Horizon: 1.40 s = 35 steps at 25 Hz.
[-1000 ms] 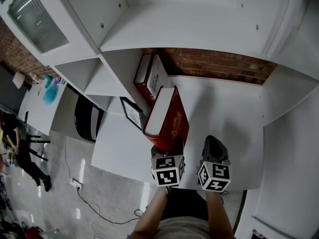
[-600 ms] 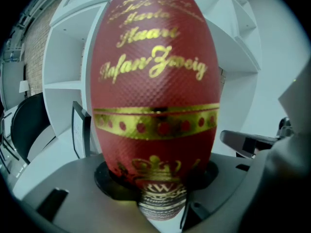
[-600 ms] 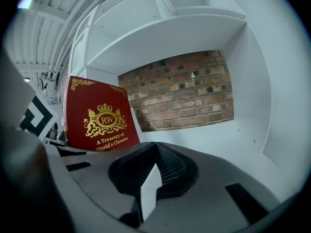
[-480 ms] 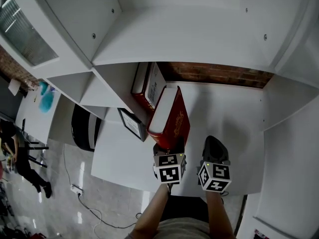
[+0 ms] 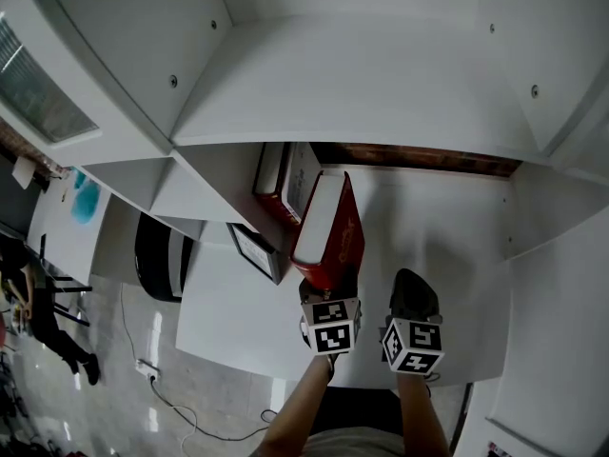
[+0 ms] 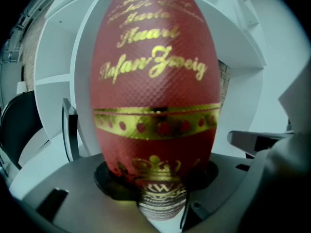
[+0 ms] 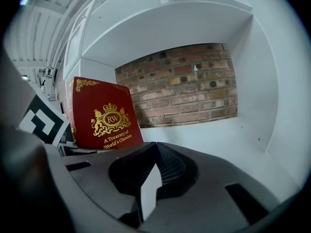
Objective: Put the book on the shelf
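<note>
One red, gold-printed hardcover book is upright near the left wall of the white shelf compartment in the head view, gripped by the left claw. Left gripper view: jaws clamp the spine's lower end. Right gripper view: the right claw is closed on nothing, with the book at its left.
</note>
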{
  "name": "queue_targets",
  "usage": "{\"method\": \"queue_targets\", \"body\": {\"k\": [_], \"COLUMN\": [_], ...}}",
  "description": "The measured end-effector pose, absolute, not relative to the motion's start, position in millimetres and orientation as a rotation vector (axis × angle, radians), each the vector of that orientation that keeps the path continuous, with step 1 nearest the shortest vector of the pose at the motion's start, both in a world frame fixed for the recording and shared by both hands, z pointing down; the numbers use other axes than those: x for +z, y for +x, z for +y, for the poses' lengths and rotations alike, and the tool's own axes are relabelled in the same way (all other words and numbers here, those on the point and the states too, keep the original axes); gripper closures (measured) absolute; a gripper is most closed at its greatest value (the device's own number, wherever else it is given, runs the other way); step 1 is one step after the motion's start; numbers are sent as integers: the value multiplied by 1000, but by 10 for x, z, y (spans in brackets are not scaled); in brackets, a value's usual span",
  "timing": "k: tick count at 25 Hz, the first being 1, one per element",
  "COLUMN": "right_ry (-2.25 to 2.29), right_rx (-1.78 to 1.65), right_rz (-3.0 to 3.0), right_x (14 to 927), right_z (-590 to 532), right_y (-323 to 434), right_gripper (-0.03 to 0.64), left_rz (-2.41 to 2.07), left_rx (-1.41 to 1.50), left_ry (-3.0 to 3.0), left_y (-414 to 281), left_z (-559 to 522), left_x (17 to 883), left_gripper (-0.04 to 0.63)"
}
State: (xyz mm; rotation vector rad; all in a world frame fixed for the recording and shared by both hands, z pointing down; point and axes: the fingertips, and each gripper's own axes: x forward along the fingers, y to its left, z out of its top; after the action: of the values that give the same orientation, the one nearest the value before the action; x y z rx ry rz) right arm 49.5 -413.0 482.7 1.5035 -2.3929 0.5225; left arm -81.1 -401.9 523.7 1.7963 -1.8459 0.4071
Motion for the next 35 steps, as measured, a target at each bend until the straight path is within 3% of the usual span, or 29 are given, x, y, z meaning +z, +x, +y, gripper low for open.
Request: {"method": "queue_targets", "body": {"k": [35], "right_ry": [1490], "right_rx": [556], "right_rz": [-2308], "right_x": [5194], "right_z": [-4416], "right_y": [432], "right_gripper": [601], "left_rz": [-1921], "left_rx": [484], "left_ry": [1824], "left_y": [-911], "left_z": [-4680], "left_x": [5730], "left_gripper": [348]}}
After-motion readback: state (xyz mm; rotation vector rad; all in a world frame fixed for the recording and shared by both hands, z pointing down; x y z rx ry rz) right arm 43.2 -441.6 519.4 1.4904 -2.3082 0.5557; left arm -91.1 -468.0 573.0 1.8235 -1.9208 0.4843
